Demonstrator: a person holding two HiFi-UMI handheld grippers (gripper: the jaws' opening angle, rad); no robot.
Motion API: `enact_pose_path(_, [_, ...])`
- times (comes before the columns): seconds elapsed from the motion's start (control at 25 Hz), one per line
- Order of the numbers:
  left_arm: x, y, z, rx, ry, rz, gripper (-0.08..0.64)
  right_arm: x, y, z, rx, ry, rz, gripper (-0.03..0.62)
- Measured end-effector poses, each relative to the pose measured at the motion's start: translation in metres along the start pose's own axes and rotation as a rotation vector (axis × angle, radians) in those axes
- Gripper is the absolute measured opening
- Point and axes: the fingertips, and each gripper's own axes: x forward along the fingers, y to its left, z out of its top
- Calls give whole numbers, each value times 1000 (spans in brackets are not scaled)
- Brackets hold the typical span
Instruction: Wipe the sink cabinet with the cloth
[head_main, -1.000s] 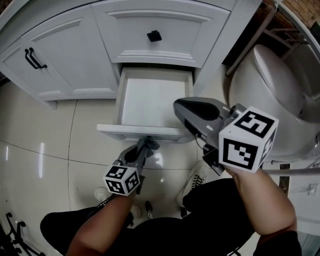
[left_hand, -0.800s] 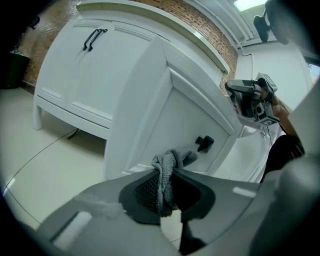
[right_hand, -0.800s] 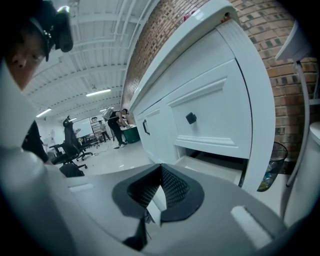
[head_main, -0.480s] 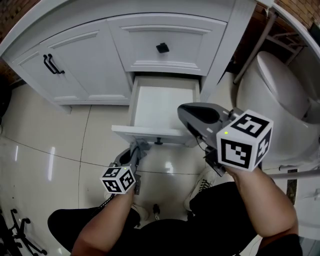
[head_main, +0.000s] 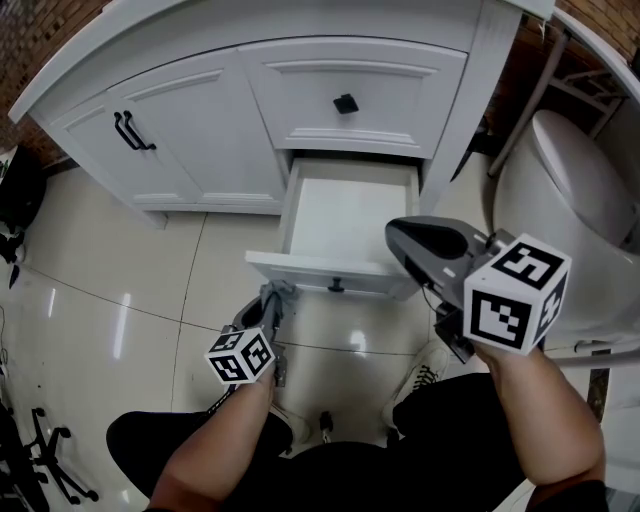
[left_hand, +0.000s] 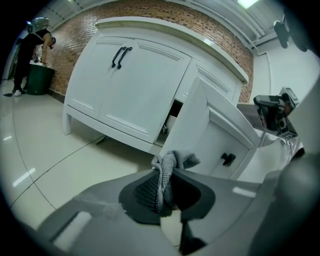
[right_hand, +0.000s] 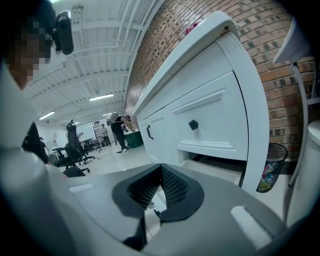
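Left gripper view: cloth (left_hand: 167, 172) between jaws

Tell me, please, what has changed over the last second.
The left gripper, still shut on the grey cloth, slid left along the open drawer's front, from its middle toward its left corner. The right gripper stayed shut, empty, by the drawer's right end.

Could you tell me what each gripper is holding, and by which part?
The left gripper pinches the grey cloth by a bunched fold; the right gripper holds nothing.
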Motion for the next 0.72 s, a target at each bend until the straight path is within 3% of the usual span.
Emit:
enact_pose_path(0.16, [-7,-33,-4,69,2,-81,40,-10,-5,4,10,-22,-13,6])
enact_pose_path(0.36, [-22,-144,-32,188,55,-355,40,-16,-5,11,13,-53,-11,6])
enact_pose_path(0.48, [-26,-210,-18,261,21,-507,40,-17,-7,10,7,-51,-22,6])
enact_pose_path(0.72, [-3,-267,19,310,-40,-595,40,-26,-17,13,21,-69,-61,6])
